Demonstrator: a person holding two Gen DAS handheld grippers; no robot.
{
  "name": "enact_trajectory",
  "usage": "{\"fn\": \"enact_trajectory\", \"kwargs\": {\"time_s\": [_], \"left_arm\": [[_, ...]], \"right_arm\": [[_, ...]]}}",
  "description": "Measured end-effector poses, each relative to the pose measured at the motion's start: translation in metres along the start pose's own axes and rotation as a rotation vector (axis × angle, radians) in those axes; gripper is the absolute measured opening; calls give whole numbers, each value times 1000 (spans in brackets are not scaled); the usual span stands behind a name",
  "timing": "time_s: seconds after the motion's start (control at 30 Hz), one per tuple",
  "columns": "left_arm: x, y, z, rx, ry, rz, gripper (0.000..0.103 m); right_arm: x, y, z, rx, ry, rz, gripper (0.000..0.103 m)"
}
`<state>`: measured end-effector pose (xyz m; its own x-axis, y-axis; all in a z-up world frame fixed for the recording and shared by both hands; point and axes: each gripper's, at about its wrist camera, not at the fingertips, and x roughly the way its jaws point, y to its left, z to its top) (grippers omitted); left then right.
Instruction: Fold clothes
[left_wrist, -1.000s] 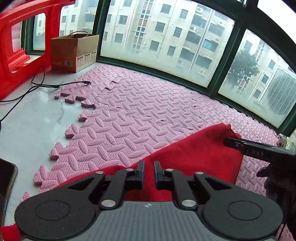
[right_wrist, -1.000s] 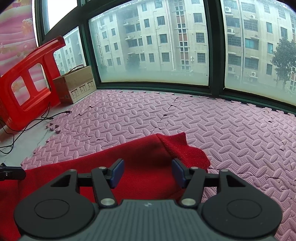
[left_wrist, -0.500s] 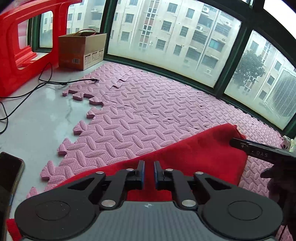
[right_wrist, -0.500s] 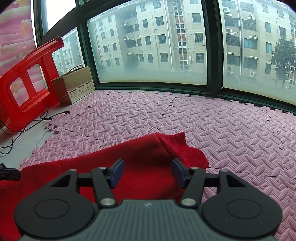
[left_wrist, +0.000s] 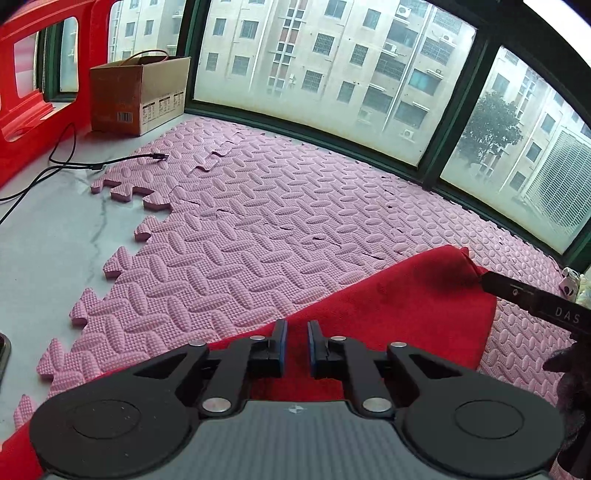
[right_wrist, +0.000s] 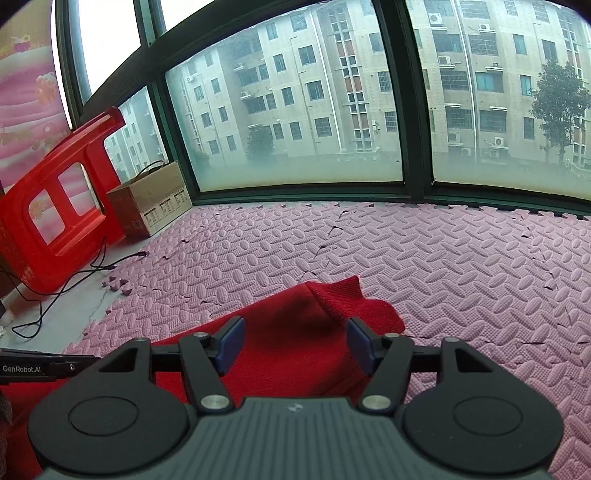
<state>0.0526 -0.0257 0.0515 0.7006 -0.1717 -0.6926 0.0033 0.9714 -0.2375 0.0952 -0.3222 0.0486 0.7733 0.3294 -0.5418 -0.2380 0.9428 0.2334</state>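
Observation:
A red garment (left_wrist: 406, 310) lies spread on the pink foam mat (left_wrist: 258, 229); in the right wrist view (right_wrist: 295, 339) its far corner is folded over. My left gripper (left_wrist: 295, 341) sits over the garment's near edge, its jaws nearly closed with a narrow gap showing red cloth; I cannot tell whether it pinches the cloth. My right gripper (right_wrist: 295, 343) is open, its jaws wide apart above the garment, holding nothing. The right gripper's finger shows in the left wrist view (left_wrist: 532, 299) at the garment's far corner. The left gripper's finger shows in the right wrist view (right_wrist: 44, 367).
A cardboard box (left_wrist: 140, 96) and a red plastic chair (right_wrist: 55, 214) stand at the far left by the window. A black cable (left_wrist: 92, 166) runs over the bare marble floor (left_wrist: 48, 243). A dark phone edge (left_wrist: 3, 349) lies at the left.
The left wrist view has shifted: the box, cable and mat edge moved right and down in frame, and the garment looks lower. The right gripper stays open and hardly moves.

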Motion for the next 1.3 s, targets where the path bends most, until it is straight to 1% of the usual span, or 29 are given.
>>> {"fn": "enact_trajectory", "kwargs": {"time_s": [0.07,0.13,0.27,0.33,0.4,0.47,0.57,0.63,0.7,0.77,0.83,0.87,0.9,0.93,0.97,1.03,1.07,1.13,1.2,1.23,1.3], "left_arm": [[-6,-10,-3,30,0,-19,13],[-7,-17,-9,50,23,-51,13],[-1,-21,-26,82,81,-33,13],[-1,-18,-34,89,94,-22,12],[-5,-17,-37,90,96,-25,13],[-8,-15,-38,87,100,-27,13],[-11,-14,-37,88,101,-27,13],[-11,-12,-37,86,106,-24,13],[-10,-10,-38,81,110,-25,13],[-11,-9,-38,79,112,-28,13],[-12,-12,-37,87,107,-33,16],[-13,-13,-36,91,105,-36,24],[-14,-14,-35,95,102,-39,39],[-16,-15,-37,103,96,-42,46],[-18,-17,-38,110,89,-45,49],[-23,-20,-40,126,75,-51,51],[-26,-20,-43,133,73,-48,54],[-33,-20,-48,148,65,-42,56],[-45,-17,-52,150,44,-19,59],[-51,-14,-53,140,37,-16,60],[-63,-9,-54,123,20,-11,65]], "right_arm": [[-11,-15,-1,70,-17,-24,63],[-13,-29,-4,132,-12,-56,63],[-12,-49,-9,210,-4,-86,62],[-9,-53,-8,223,-9,-107,62],[-1,-51,-2,206,-20,-141,62],[11,-44,4,175,-21,-143,62],[34,-27,12,80,-7,-142,62],[46,-19,14,44,7,-142,61],[64,-10,13,-4,41,-154,61],[70,-6,11,-36,58,-163,61],[67,-6,11,-37,54,-163,62],[61,-7,11,-24,46,-156,62],[53,-10,11,5,38,-140,62],[45,-15,11,30,34,-129,62],[39,-18,11,52,31,-121,63],[29,-25,8,87,36,-109,65],[26,-29,4,114,43,-102,65],[19,-37,-4,167,55,-88,65],[13,-45,-11,216,66,-75,65],[13,-47,-14,234,69,-68,64],[15,-53,-24,309,83,-34,60]]}}
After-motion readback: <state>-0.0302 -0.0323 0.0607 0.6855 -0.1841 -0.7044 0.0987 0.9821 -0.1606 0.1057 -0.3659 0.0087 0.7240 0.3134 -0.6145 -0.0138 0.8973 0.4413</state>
